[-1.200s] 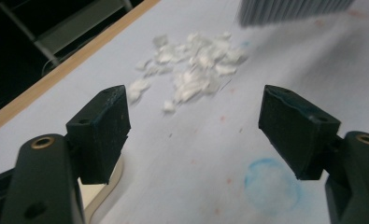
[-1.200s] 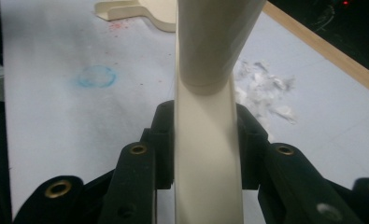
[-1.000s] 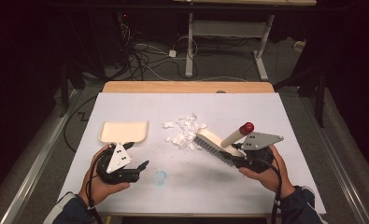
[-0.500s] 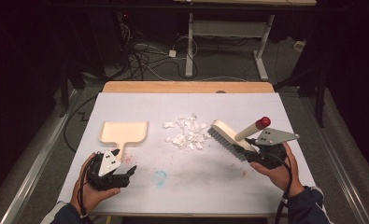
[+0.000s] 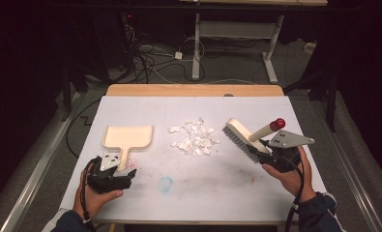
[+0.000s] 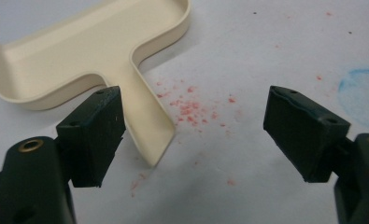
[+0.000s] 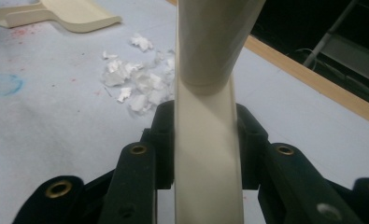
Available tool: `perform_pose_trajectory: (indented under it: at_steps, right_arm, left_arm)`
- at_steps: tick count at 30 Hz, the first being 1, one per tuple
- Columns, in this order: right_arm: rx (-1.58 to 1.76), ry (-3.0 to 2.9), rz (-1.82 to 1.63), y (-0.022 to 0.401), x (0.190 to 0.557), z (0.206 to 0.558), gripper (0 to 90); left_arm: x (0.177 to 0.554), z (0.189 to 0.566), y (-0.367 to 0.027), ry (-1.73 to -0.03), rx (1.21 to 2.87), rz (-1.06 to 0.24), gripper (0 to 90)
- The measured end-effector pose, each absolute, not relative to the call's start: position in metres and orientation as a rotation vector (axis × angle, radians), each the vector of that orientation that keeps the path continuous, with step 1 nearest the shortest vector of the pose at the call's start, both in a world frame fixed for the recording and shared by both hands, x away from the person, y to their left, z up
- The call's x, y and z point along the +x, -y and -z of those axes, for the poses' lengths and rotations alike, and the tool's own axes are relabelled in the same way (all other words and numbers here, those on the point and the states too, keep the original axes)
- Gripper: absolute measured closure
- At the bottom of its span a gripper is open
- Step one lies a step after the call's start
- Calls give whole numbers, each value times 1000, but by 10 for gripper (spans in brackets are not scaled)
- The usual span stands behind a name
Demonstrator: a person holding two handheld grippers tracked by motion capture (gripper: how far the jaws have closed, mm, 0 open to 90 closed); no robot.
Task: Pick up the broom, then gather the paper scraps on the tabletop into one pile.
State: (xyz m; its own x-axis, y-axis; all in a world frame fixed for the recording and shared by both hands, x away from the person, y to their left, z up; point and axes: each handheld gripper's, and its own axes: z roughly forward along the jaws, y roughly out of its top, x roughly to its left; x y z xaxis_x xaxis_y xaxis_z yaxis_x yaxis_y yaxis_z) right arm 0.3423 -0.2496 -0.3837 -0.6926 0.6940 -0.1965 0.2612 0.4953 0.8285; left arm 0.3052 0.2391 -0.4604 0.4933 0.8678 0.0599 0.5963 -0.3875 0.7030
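A white-covered table point(image 5: 198, 193) carries a cream dustpan point(image 5: 129, 137) at its left, a heap of torn paper scraps point(image 5: 193, 137) at centre and a cream brush point(image 5: 242, 137) held aloft at right. The right gripper point(image 5: 265, 153) is clenched on the brush handle; the left gripper point(image 5: 116, 176) hovers released just short of the dustpan's handle. The pick-up stage appears half done: next, the left jaws must straddle that handle and close. The left gripper view reveals red specks point(image 6: 191, 105) beside the handle, with one jaw right by its edge, the other well apart; the right gripper view shows the pads pressing the brush stem.
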Motion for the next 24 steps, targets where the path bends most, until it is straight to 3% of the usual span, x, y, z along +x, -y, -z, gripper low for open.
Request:
perform_pose_trajectory:
  at_steps: [9,24]
  right_arm:
    - [813,-2222,-1082,254,345,388,678]
    - [826,-2227,-1019,249,352,395,679]
  left_arm:
    - [318,463,-238,-1266,2112,-553,204]
    - [310,460,-225,-1117,2160,-620,199]
